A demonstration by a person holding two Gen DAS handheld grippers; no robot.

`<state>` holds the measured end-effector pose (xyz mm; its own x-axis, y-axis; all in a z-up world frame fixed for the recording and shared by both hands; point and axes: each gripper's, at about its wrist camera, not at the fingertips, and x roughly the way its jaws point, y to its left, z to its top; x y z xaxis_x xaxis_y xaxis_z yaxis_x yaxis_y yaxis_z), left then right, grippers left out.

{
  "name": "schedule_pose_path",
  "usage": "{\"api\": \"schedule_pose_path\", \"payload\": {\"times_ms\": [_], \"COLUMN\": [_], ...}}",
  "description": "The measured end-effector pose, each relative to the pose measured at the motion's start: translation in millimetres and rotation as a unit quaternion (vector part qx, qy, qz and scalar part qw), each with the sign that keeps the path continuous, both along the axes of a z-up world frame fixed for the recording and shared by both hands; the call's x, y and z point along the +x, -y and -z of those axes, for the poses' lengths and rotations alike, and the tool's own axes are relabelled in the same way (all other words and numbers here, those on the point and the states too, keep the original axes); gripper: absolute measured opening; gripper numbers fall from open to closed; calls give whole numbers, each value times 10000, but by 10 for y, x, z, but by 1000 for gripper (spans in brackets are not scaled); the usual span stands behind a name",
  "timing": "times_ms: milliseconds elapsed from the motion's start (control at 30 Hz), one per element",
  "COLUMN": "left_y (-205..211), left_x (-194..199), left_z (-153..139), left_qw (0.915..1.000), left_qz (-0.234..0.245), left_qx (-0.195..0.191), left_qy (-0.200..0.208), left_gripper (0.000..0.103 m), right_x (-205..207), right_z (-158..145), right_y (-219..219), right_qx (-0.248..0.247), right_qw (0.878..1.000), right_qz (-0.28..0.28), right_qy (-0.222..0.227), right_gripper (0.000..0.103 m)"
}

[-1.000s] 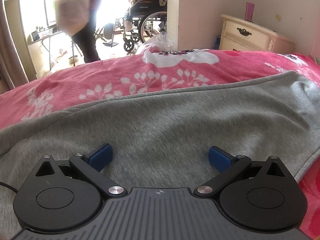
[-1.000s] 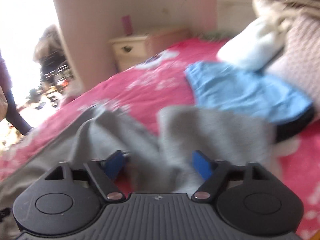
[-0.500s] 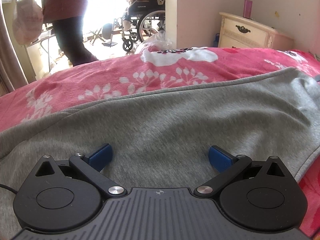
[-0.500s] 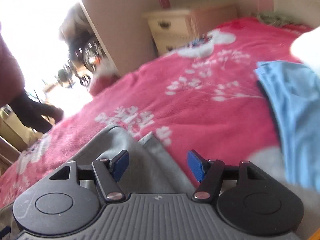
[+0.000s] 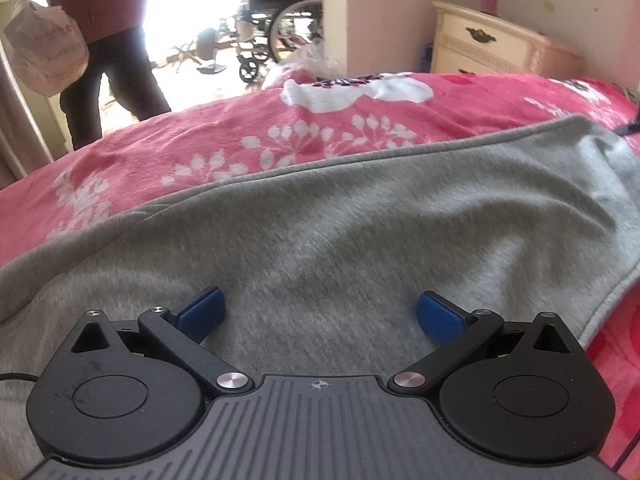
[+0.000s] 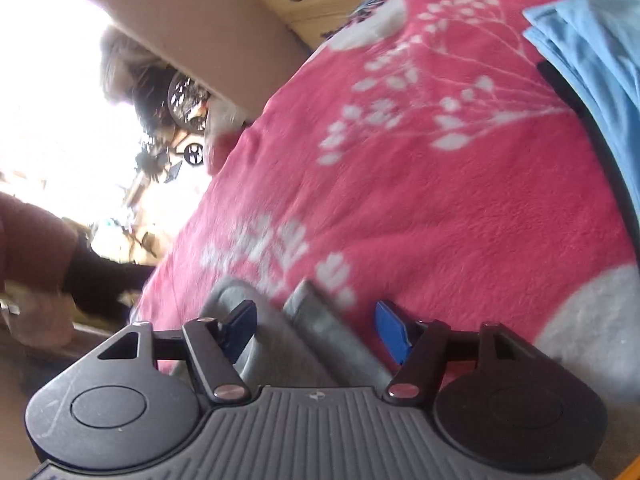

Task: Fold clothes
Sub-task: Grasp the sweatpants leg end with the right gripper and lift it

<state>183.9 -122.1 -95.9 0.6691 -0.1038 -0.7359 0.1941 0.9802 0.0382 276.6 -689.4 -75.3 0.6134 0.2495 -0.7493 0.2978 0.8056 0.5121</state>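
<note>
A grey sweatshirt-like garment (image 5: 360, 232) lies spread across the pink flowered bedspread (image 5: 240, 140). My left gripper (image 5: 318, 314) hovers low over its middle, open, with only flat cloth between the blue pads. In the right wrist view the camera is tilted; my right gripper (image 6: 316, 326) is open, and a grey hem edge (image 6: 320, 320) of the garment lies between its blue fingers, not pinched. More grey cloth (image 6: 592, 320) shows at the right edge.
A folded light blue garment (image 6: 592, 60) lies on the bed to the right. A cream nightstand (image 5: 492, 44) stands by the wall. A person with a plastic bag (image 5: 44, 48) stands near a wheelchair (image 5: 280, 20) in the bright doorway.
My right gripper has swung left and rolled, now lower over the grey hem edge. The left gripper has stayed put. The person in the doorway has shifted left.
</note>
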Motion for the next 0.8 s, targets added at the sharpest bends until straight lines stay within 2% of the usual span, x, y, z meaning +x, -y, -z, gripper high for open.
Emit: {"api": "schedule_pose_path", "payload": {"times_ms": [67,133,167,300,333,367,433,467,567,633,667,700,733,767,800], "left_y": [28,49,50,44,39,37,38,40,42,44,45,46,46,47,45], "left_x": [-5,-12,-19,-49,-57,-62,-69,-71,-73,-73,-73,-75,-77,-79,-81], "left_z": [9,21,27,38,40,42,48,50,50,50,49,51,53,55,56], "left_qw": [9999,9998,9997,9993,9992,9992,9990,9990,9989,9989,9989,9989,9989,9989,9988], "left_qz": [-115,-179,-202,-244,-244,-245,-252,-257,-264,-263,-263,-262,-263,-263,-265], "left_qx": [12,21,10,-30,-42,-51,-52,-52,-51,-53,-54,-55,-56,-57,-57], "left_qy": [57,121,158,276,301,321,359,369,375,375,375,380,387,394,397], "left_gripper": [103,103,103,103,103,103,103,103,103,103,103,103,103,103,103], "right_x": [18,30,28,-54,-89,-140,-266,-336,-509,-594,-632,-666,-700,-729,-741], "right_z": [6,6,-4,-171,-240,-315,-428,-455,-348,-255,-249,-278,-307,-345,-387], "right_y": [-6,-41,-101,-329,-408,-505,-762,-911,-1365,-1543,-1568,-1547,-1526,-1482,-1417], "right_qx": [-61,-188,-344,-856,-965,-1050,-1310,-1598,-2658,-3086,-3151,-3109,-3067,-2987,-2891], "right_qw": [10000,9998,9992,9945,9916,9866,9704,9584,9091,8831,8785,8807,8828,8877,8948], "right_qz": [-13,-61,-133,-345,-477,-719,-1346,-1699,-2784,-3199,-3247,-3180,-3113,-2992,-2827], "right_qy": [53,102,121,498,720,1025,1521,1647,1591,1499,1532,1629,1725,1825,1894], "right_gripper": [66,39,18,11,11,4,4,4,6,8,18,34,42,46,46]}}
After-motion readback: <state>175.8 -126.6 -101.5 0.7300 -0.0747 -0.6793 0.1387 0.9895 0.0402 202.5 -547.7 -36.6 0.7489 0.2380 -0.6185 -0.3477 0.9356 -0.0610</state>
